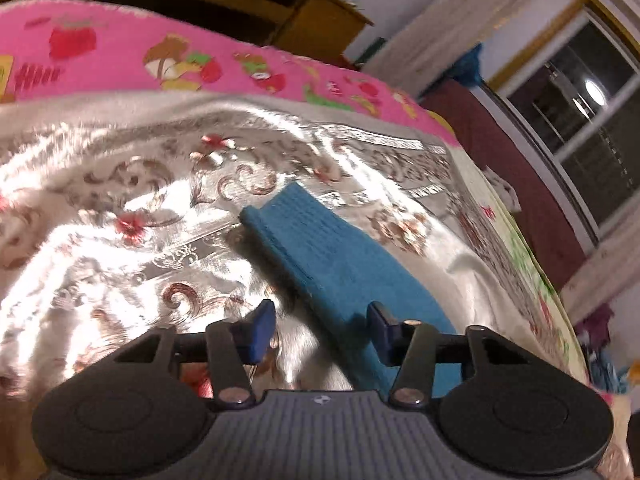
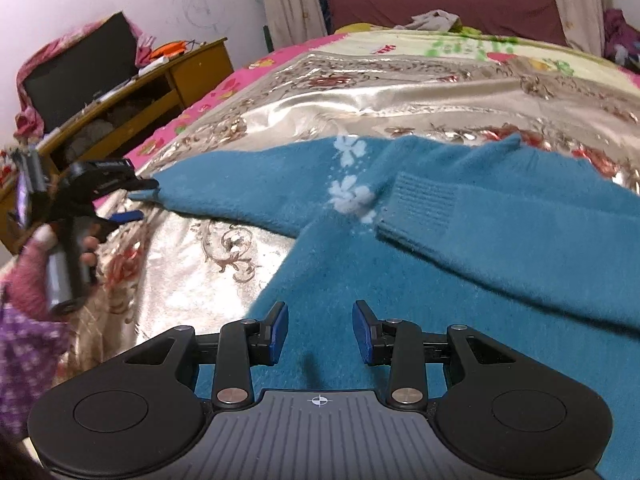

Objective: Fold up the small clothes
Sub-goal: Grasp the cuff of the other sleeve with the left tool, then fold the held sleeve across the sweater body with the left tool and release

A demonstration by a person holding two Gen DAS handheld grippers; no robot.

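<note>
A: Largest item first?

B: Shiny cream satin bedcover with red-brown floral print [image 2: 400,92], spread over the bed. Risk: slick and already wrinkled; a tug on anything lying on it would likely drag or bunch it.

A: Next?

B: Teal fuzzy knit sweater with white flower motifs [image 2: 360,264], lying flat on the bedcover. Right sleeve, ribbed cuff [image 2: 420,208], is folded in across the body; left sleeve [image 1: 336,256] stretches outward, its cuff end toward the left gripper. Risk: the knit is soft and thick. A shallow pinch would probably take only the fuzz and slip; a deep one may catch the satin as well. Lifting the sleeve quickly could skew the body and undo the folded sleeve.

A: The tools?

B: Left gripper [image 1: 320,328]: blue pads spread apart, nothing between them, held low with one pad over the outstretched sleeve's edge and the other over satin. In the right wrist view it [image 2: 132,196] sits at the sleeve end, tilted, handle in the person's left hand [image 2: 72,248].

A: And the other?

B: Right gripper [image 2: 320,332]: pads apart, empty, hovering over the sweater's lower body, pointing up the garment. Contact with the knit cannot be told.
</note>
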